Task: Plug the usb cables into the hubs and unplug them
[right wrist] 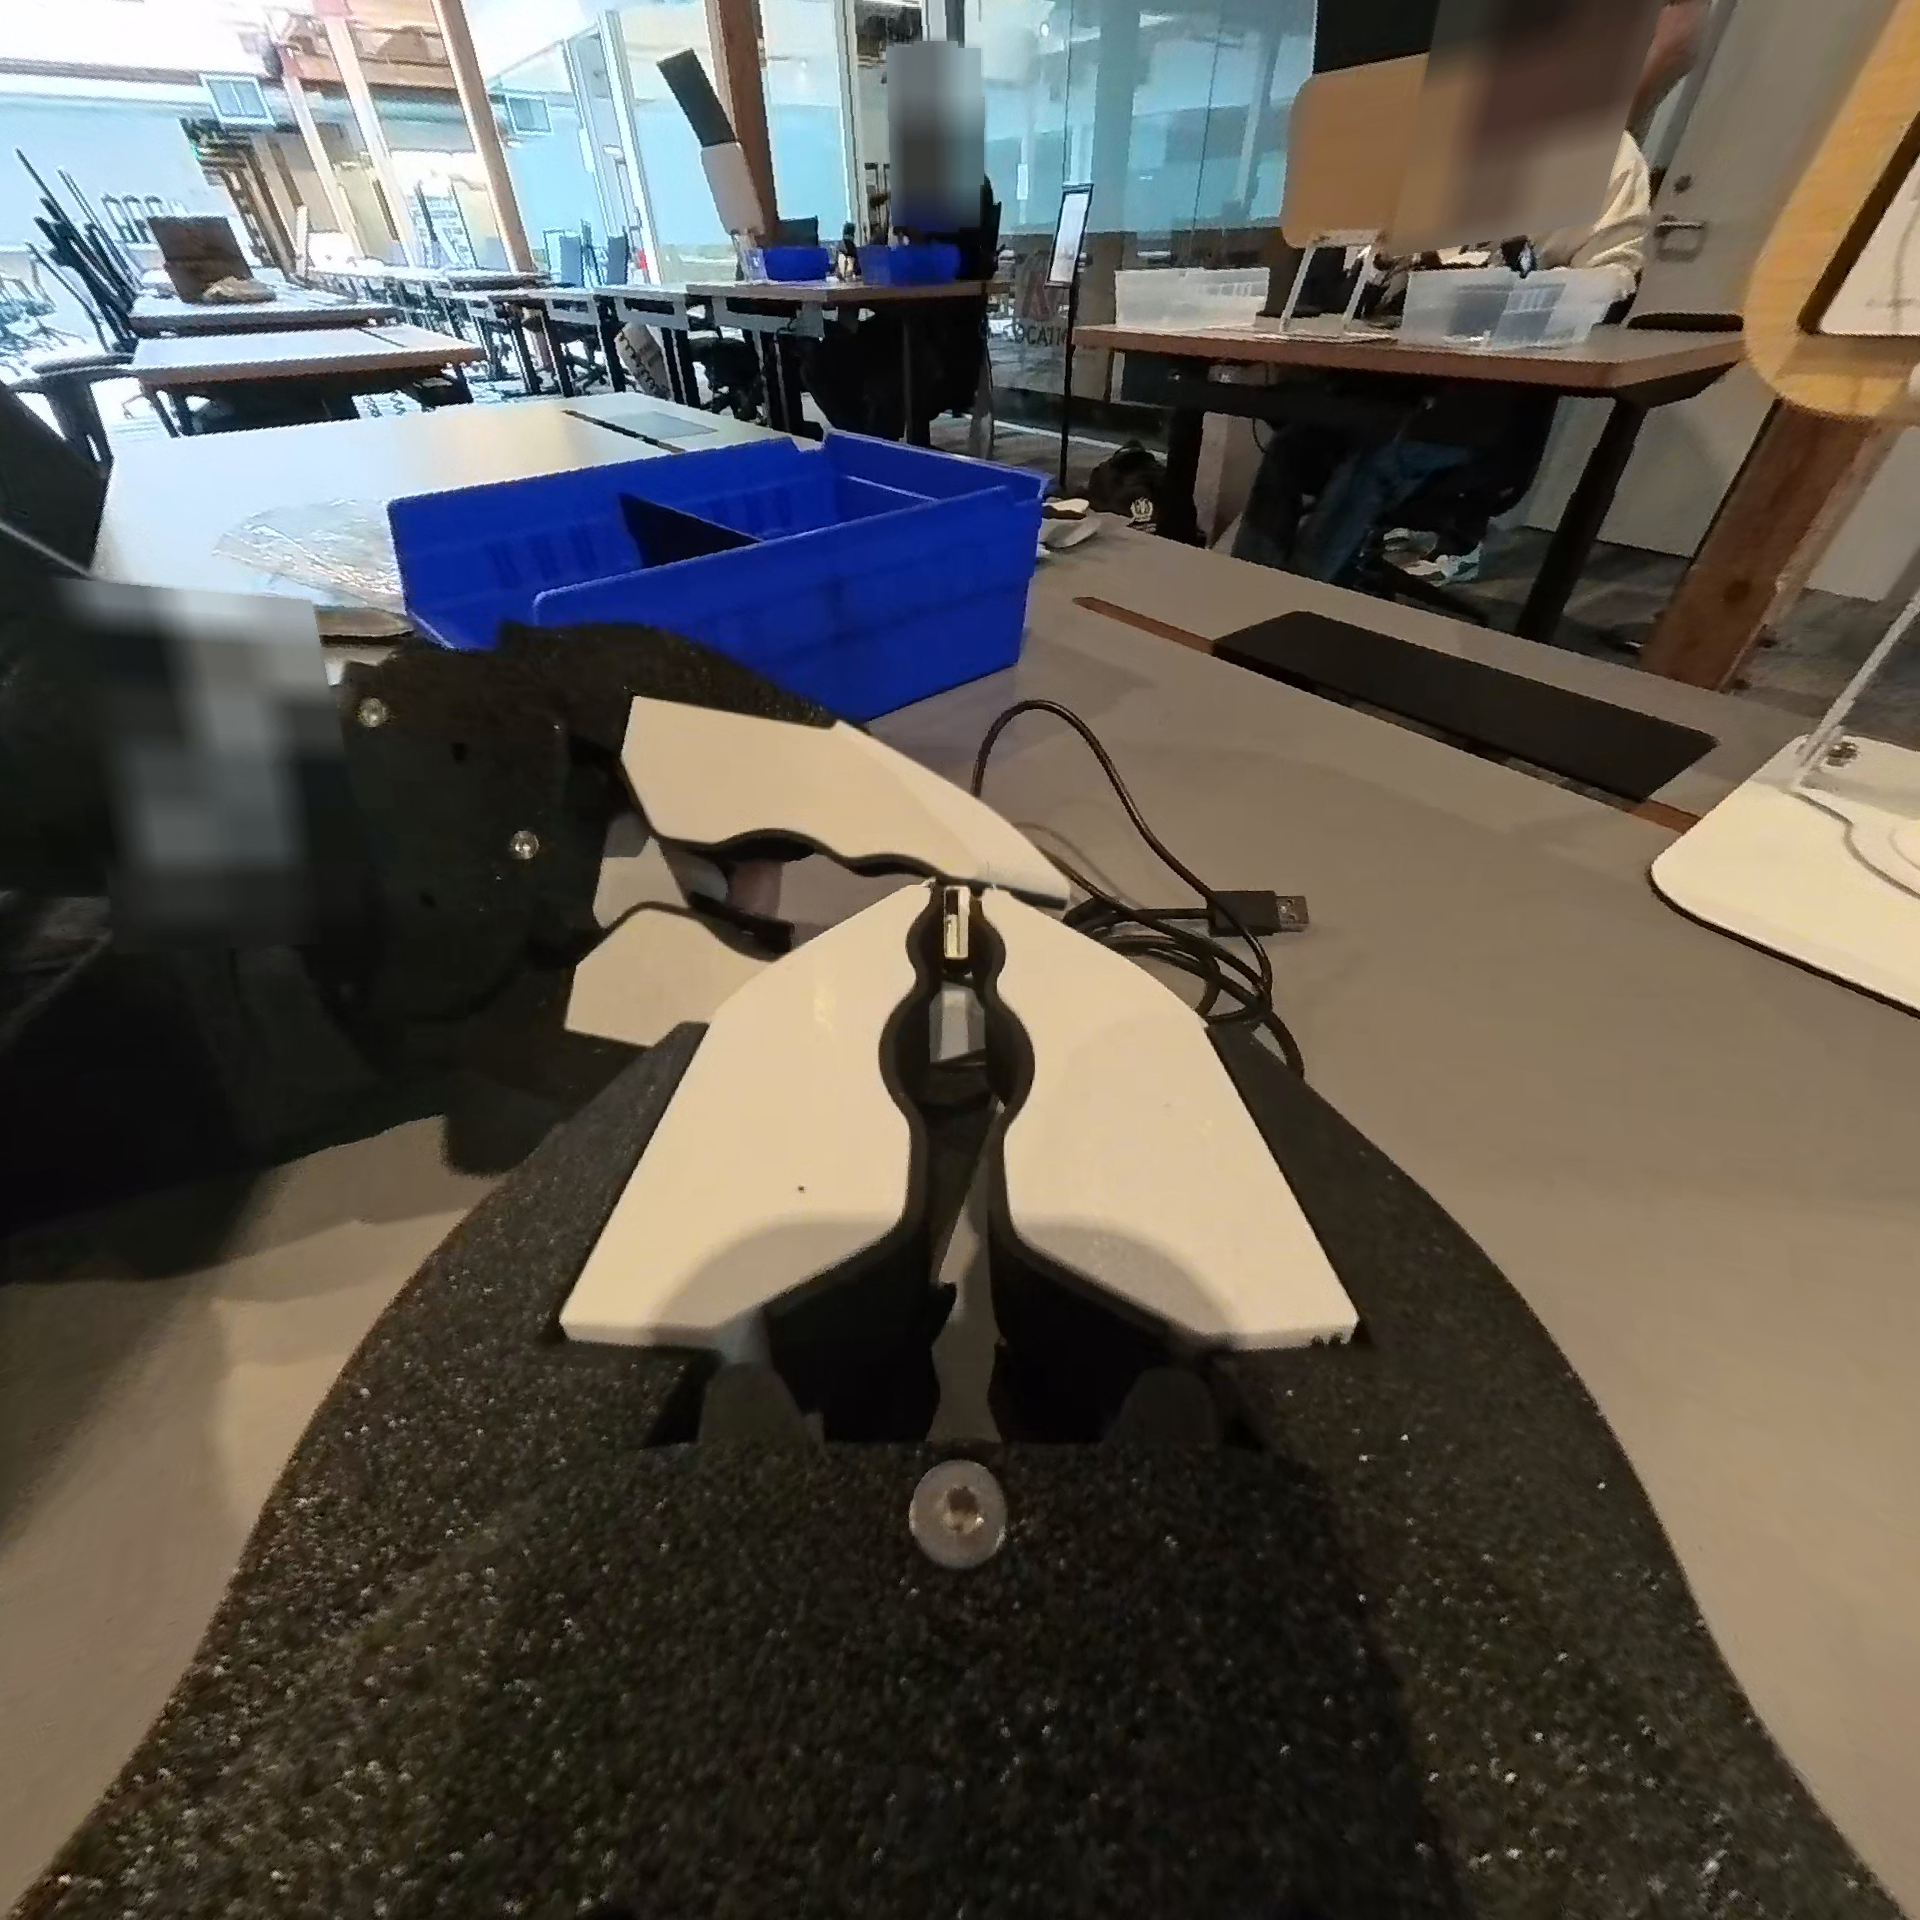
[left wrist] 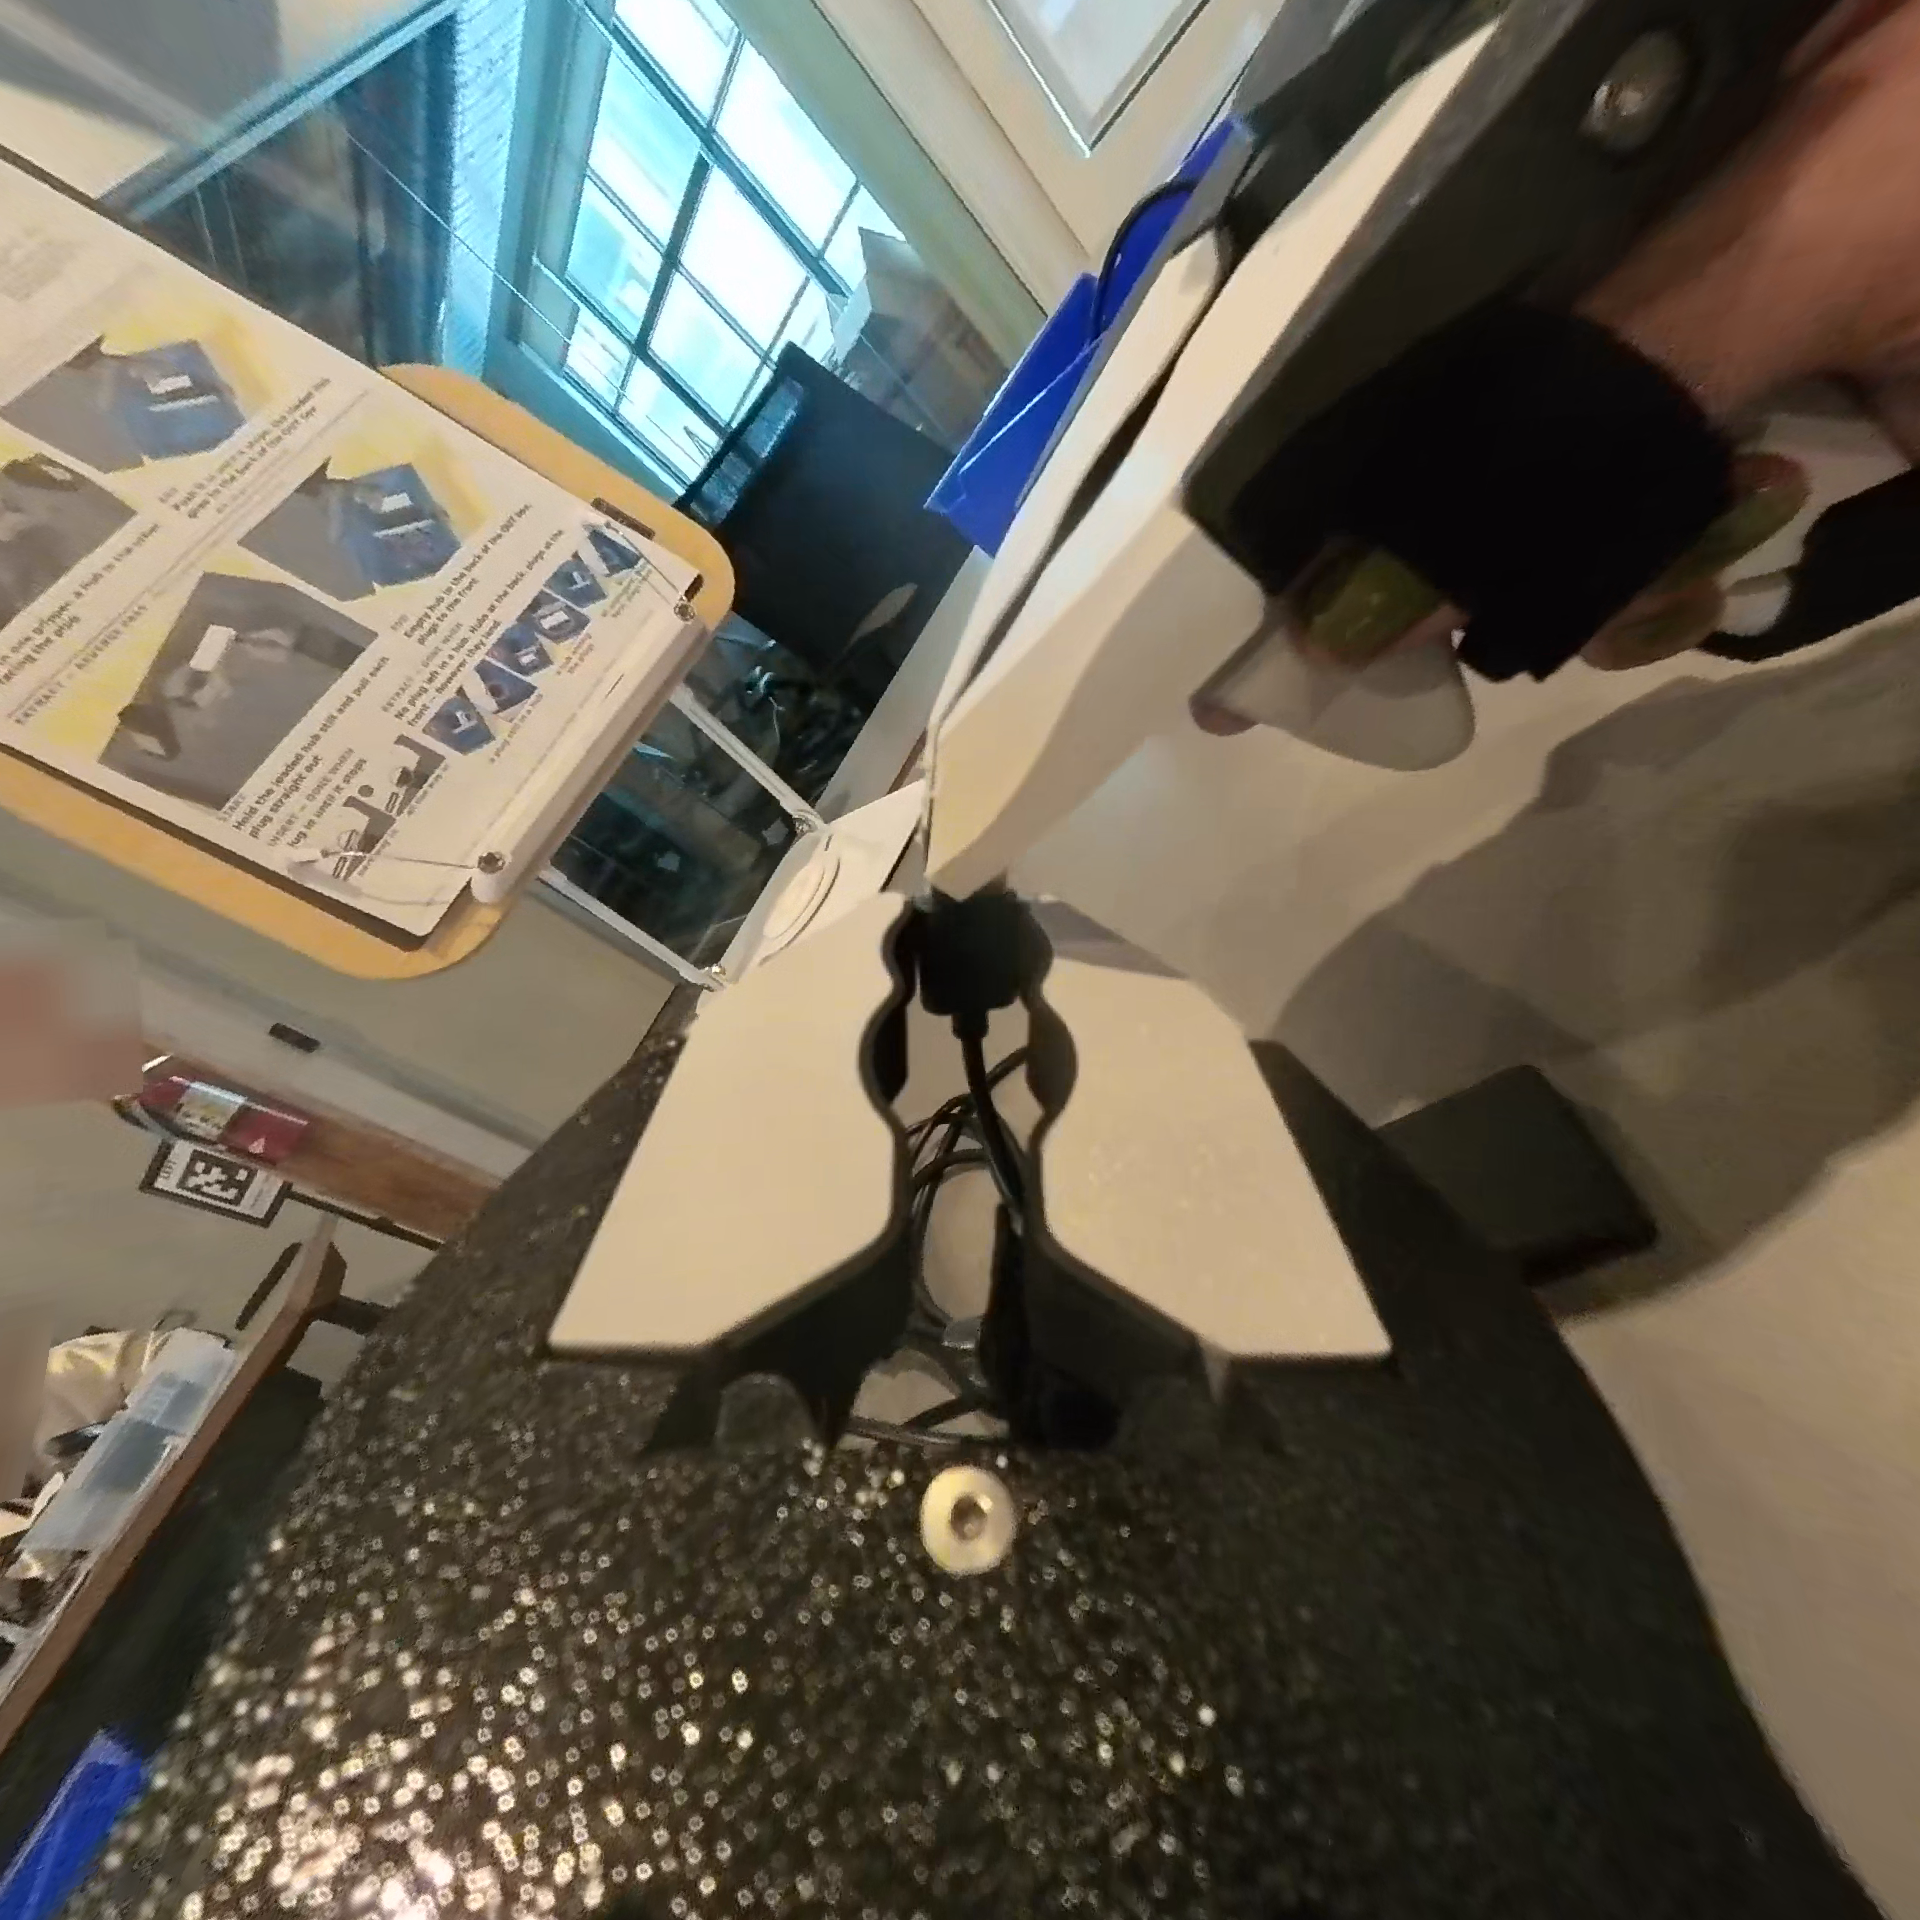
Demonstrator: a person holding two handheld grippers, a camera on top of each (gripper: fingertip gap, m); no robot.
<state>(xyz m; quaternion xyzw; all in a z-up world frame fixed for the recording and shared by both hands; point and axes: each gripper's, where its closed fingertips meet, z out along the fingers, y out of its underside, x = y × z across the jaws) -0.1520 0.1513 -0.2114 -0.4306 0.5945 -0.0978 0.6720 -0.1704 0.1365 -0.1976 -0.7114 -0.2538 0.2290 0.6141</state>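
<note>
My right gripper (right wrist: 951, 896) is shut on a small white hub (right wrist: 952, 1023), with a metal USB end showing in the gap near the fingertips. My left gripper (left wrist: 961, 920) is shut on a black USB plug (left wrist: 966, 971), and its black cable (left wrist: 982, 1091) trails back between the fingers. The two grippers meet tip to tip above the grey table (right wrist: 1455, 1039). The left gripper (right wrist: 987, 883) comes in from the left in the right wrist view. The right gripper (left wrist: 940, 878) comes in from the upper right in the left wrist view, held by a gloved hand (left wrist: 1538, 488). I cannot tell whether the plug is seated in the hub.
A loose black cable (right wrist: 1143, 810) with a free USB plug (right wrist: 1283, 911) lies just beyond the grippers. Blue bins (right wrist: 779, 582) stand at the back left. A black pad (right wrist: 1455, 686) and a white stand base (right wrist: 1787, 894) are on the right. An instruction board (left wrist: 312, 623) stands close by.
</note>
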